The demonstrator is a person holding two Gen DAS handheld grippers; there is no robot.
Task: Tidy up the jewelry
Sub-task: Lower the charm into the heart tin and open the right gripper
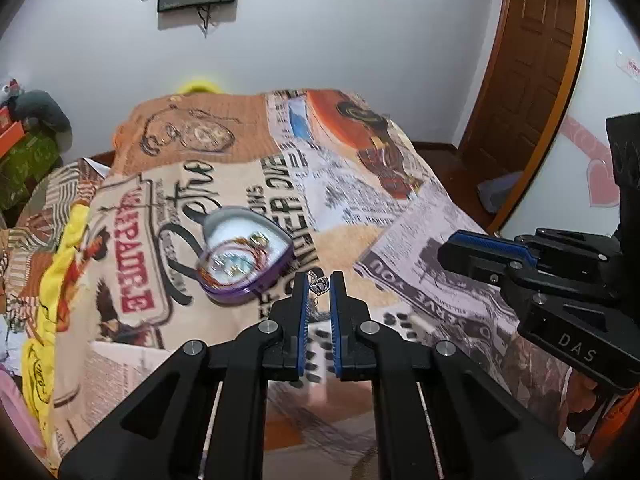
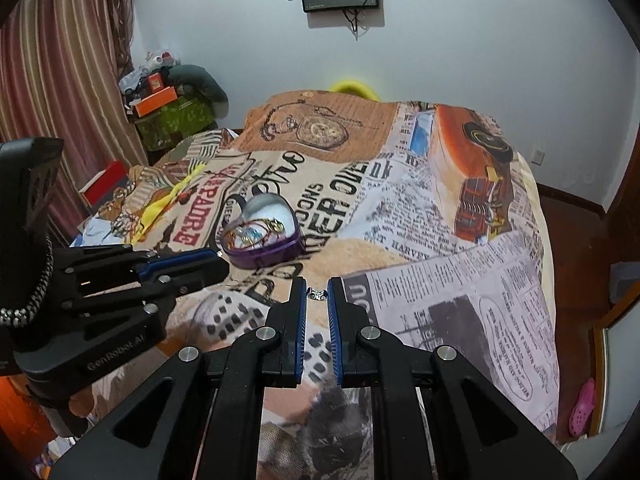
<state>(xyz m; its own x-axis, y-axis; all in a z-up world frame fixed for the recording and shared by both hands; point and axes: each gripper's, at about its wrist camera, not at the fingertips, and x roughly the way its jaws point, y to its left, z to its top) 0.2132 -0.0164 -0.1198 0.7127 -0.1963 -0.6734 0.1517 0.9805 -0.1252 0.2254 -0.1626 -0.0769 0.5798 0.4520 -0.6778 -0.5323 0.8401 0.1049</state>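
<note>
Both grippers nearly closed, each pinching a small silver piece at the tips. Left gripper (image 1: 319, 280): jaws drawn close on a crown-shaped charm (image 1: 319, 285), w/ a thin chain (image 1: 315, 308) trailing down between the blue pads. Right gripper (image 2: 317, 286): narrow gap, small silver clasp-like bit (image 2: 317, 294) caught at the very tips; too small to say what it is, poss. the other end of the same necklace, can't confirm. Heart-shaped purple box (image 1: 245, 256), lid off, white lining, sits on the printed bedspread (image 1: 420, 240) just ahead and left of the left tips; from the right wrist view the box (image 2: 262, 236) is ahead-left of the right tips, beyond the other gripper's nose. Inside: tangle of gold/reddish rings or bangles (image 1: 256, 242), blurred, count unclear. Judgement: step in hand = carry necklace over box and lower it in. To do well: keep both pinches firm, grip is at the extreme tips so slip risk is high; move the pair together so the chain doesn't snag or pull taut; clear the near box rim before lowering; let the chain pool first, then release one end at a time. Bedspread is soft, box may tip if nudged.
</note>
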